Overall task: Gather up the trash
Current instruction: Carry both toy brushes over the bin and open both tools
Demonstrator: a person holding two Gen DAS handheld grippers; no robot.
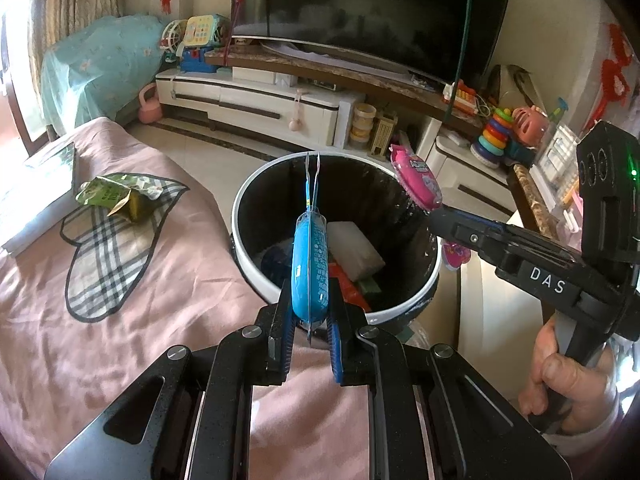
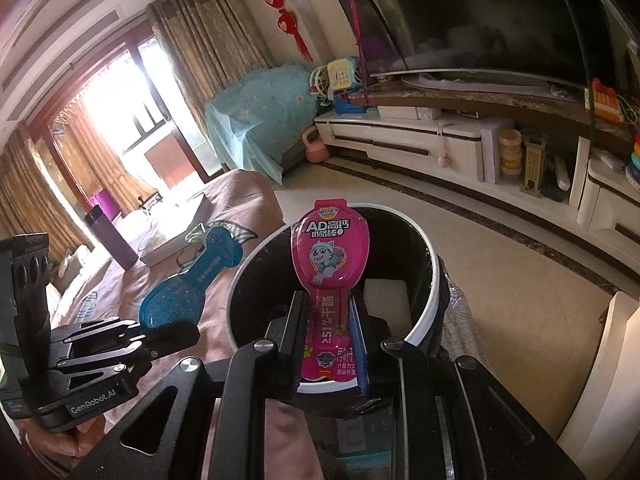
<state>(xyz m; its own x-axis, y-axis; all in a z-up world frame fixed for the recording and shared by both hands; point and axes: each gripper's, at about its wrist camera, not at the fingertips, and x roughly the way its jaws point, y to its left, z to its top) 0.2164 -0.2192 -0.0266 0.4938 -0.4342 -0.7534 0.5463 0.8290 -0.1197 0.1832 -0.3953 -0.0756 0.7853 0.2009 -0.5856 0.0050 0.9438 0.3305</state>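
- Gripping a blue wrapper point(image 1: 310, 264) edge-on between its pads, the left hand-held gripper point(image 1: 310, 320) holds it over the near rim of a round bin point(image 1: 256, 184) with a white rim and black inside.
- The right hand-held gripper point(image 2: 328, 344) is clamped narrowly on the stem of a pink wrapper point(image 2: 330, 256) (cartoon dog printed on it), which stands upright over the bin's near edge point(image 2: 428, 320); a hand point(image 1: 568, 380) holds this tool's grip at far right in the left wrist view.
- Inside the bin lie other pieces of trash, among them a pale block point(image 1: 356, 246) and something red point(image 1: 352, 288).
- A pink cloth point(image 1: 120, 340) covers the surface left of the bin; on it rest a plaid mitt point(image 1: 112, 256) and, on the mitt's far end, a crumpled green packet point(image 1: 116, 196).
- A television point(image 1: 380, 4) stands along the far wall.
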